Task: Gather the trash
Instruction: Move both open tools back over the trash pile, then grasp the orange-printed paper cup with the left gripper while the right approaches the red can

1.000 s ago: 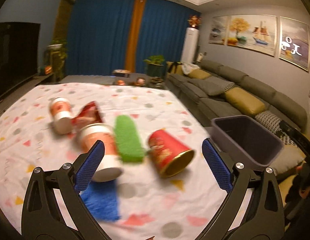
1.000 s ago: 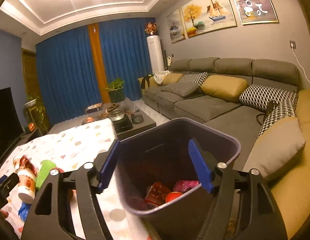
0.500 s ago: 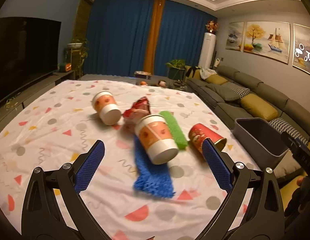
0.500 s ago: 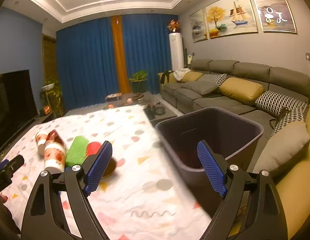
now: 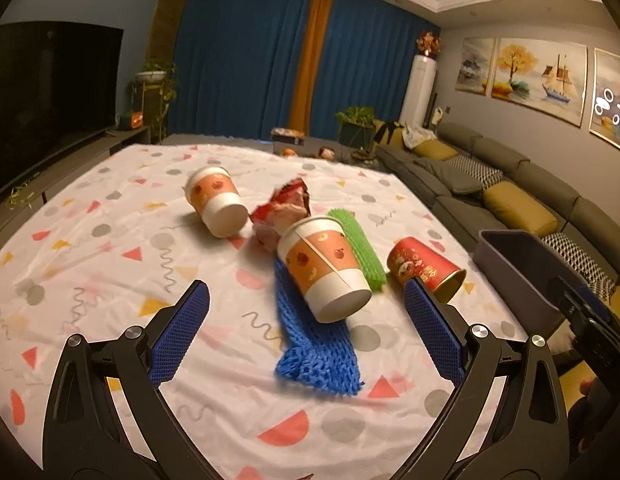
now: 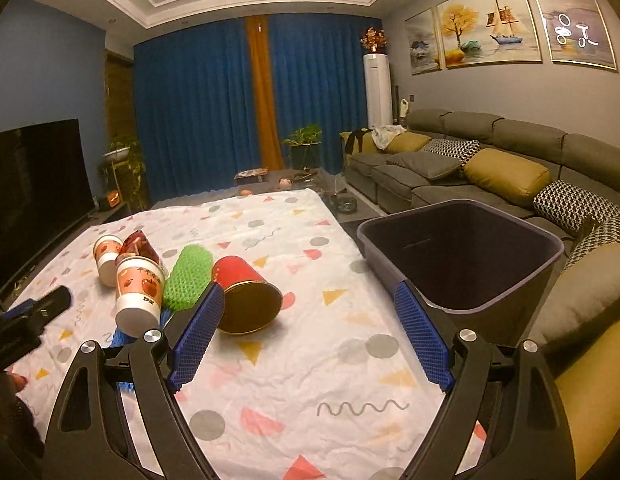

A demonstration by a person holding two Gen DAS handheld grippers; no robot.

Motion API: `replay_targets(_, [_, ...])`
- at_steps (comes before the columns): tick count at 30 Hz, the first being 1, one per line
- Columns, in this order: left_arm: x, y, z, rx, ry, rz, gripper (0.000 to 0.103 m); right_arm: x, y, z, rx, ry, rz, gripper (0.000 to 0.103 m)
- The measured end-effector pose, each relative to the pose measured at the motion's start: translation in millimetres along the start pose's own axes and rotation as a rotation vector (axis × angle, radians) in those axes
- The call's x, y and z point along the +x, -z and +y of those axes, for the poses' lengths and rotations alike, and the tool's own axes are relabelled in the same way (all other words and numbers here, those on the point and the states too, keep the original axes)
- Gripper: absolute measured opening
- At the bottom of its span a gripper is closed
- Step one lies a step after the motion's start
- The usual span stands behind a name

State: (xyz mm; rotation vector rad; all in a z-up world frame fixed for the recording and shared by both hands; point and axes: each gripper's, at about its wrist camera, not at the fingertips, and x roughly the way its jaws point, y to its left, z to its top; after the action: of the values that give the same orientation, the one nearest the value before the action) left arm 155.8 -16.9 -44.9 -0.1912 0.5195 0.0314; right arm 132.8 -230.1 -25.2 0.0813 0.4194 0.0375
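Your right hand-held gripper [image 6: 310,330] swung from above the bin [image 6: 462,256] back over the bench [image 6: 310,380], jaws wide and empty, facing the red cup [image 6: 245,296], while your left hand-held gripper [image 5: 305,334] hung open too.

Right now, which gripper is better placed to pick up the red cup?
Right. The red cup lies just beyond the open right gripper, near the bin; the left gripper faces the nearer orange cup.
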Motion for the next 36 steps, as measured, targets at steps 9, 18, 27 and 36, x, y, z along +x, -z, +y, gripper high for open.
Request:
replay_targets(9, [50, -4, -23, 0.053, -0.002, 0.077, 0.094, 16, 1, 0, -0.016, -0.011, 0.02, 0.084])
replay_targets(18, [87, -9, -28, 0.043, -0.001, 0.166, 0.076, 35, 0, 7, -0.036, -0.019, 0.054, 0.084])
replay_targets(27, [95, -5, -20, 0.029, 0.05, 0.202, 0.062, 49, 0, 17, -0.053, -0.045, 0.087, 0.084])
replay_targets(36, [76, -8, -3, -0.008, 0.094, 0.144, 0.061, 66, 2, 33, -0.073, -0.082, 0.125, 0.084])
